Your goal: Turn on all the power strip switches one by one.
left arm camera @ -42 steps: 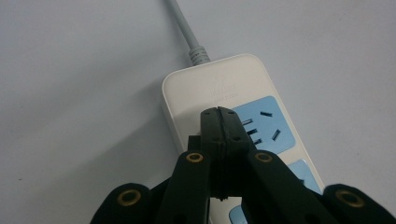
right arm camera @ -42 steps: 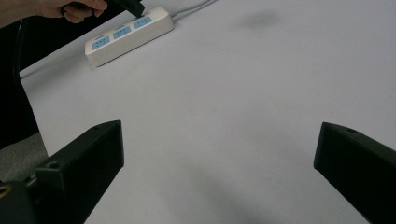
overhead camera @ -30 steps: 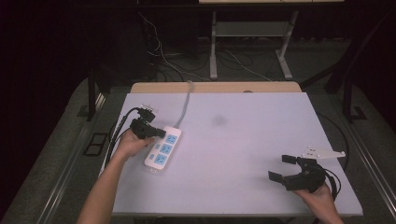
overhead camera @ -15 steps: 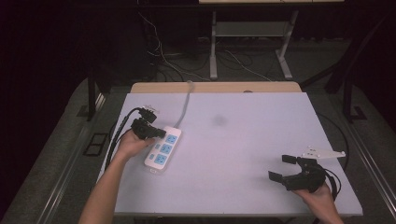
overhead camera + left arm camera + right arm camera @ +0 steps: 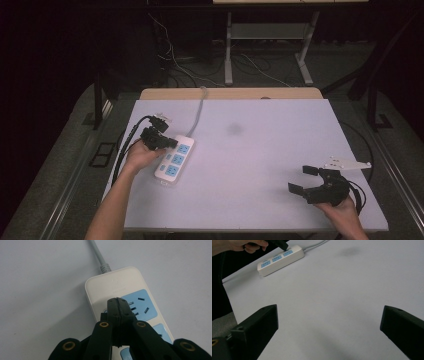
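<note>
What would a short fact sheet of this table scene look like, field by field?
Surface: white table
Main thing: white power strip with blue sockets, lying flat near the table's left edge
Cord: grey cable running from the strip off the far edge
Left gripper: jaws shut together, tips at the strip's end nearest the cord, beside the first blue socket; nothing seen held between them
Right gripper: jaws wide open, nothing between them, near the table's front right corner, far from the strip
Mark: faint dark smudge mid-table

Pale grey table [image 5: 260,165] viewed from above, facing forward-down. White power strip with blue sockets [image 5: 120,290] seen close from left gripper camera, far [image 5: 279,258] from right gripper camera.
</note>
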{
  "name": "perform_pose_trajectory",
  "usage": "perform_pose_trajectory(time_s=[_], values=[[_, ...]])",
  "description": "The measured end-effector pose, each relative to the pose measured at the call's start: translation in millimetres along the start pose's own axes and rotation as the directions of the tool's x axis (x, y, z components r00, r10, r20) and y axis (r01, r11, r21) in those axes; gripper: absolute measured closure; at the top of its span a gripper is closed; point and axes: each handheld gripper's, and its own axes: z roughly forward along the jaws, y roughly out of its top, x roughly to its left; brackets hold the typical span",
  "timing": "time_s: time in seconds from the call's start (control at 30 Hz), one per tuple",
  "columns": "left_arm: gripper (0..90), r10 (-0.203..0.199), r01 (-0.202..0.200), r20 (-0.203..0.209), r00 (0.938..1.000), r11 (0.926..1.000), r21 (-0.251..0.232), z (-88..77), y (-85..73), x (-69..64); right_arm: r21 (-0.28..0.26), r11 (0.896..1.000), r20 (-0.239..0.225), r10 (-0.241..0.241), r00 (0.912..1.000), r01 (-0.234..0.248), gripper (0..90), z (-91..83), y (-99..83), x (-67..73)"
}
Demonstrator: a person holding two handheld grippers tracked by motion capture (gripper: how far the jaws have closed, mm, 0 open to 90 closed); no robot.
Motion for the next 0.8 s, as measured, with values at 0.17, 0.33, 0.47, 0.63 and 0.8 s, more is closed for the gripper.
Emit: perform_pose_trajectory(time_s=[0.17,0.33,0.47,0.63,0.8], values=[[81.9,0.005,-0.005,0.006,1.0000,0.9995,-0.030,-9.3,1.1,-3.0,0.000,1.000,-0.001,-0.001,1.0000,0.001,1.5,0.0,0.0,0.0],[72.6,-0.012,0.011,-0.008,0.9999,0.9975,-0.070,-22.5,-0.1,-6.1,0.002,1.000,-0.003,-0.002,1.0000,0.002,1.5,0.0,0.1,0.9],[58.7,-0.032,0.033,0.009,0.9994,0.9911,-0.129,-35.4,-5.2,-9.3,-0.002,1.000,-0.005,-0.004,1.0000,0.004,1.5,-0.3,0.4,1.7],[33.0,-0.068,0.069,0.008,0.9976,0.9817,-0.178,-49.6,-18.1,-12.4,-0.001,1.000,-0.007,-0.004,1.0000,0.004,1.5,0.0,0.9,1.9],[7.9,-0.100,0.108,0.046,0.9939,0.9683,-0.225,-61.5,-34.0,-15.7,-0.003,1.000,-0.009,-0.005,0.9999,0.005,1.5,0.2,1.0,2.5]])
